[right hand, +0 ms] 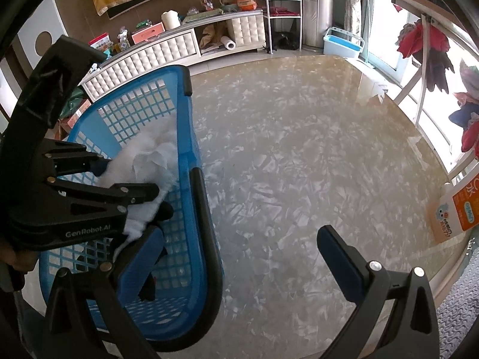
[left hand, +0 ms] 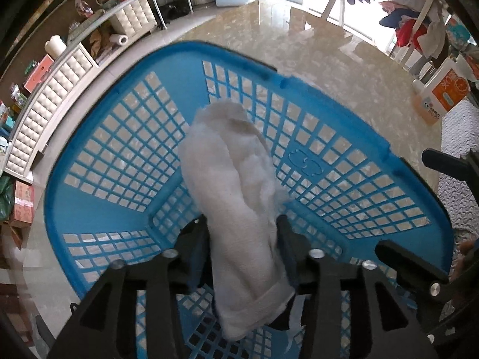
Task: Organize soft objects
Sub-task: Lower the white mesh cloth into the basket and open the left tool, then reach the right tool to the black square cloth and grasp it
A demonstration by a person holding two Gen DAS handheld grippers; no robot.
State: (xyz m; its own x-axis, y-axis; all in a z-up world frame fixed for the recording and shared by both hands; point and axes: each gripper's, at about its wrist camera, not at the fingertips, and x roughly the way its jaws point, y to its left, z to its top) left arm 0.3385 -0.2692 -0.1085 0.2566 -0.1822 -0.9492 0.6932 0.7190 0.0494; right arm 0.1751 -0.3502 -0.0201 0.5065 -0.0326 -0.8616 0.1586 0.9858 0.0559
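Left hand-held gripper (left hand: 242, 239): jaws parted, standing either side of a white towel (left hand: 236, 197); whether the pads press the cloth cannot be made out. No earlier view to compare.

White towel: soft, fluffy terry, loosely rolled into a long bundle, a flat hemmed band at its near end. It hangs over the inside of a blue basket (left hand: 119, 137), its far end pointing toward the basket's far wall. In the right wrist view the same cloth shows as a crumpled white mass just inside the basket's right rim, between the left tool's fingers.

Blue basket: plastic, open square lattice on walls and bottom, solid rim, black handle along the rim. Something dark lies on its bottom, near the close wall; too hidden to identify.

Right hand-held gripper (right hand: 239, 257): jaws wide apart, nothing between them, hovering above the glossy marbled floor (right hand: 299, 164) just right of the basket.

Farther off: an orange-labelled detergent bottle (right hand: 455, 212) at the floor's right edge; a quilted white cabinet (right hand: 155, 51) along the far wall.
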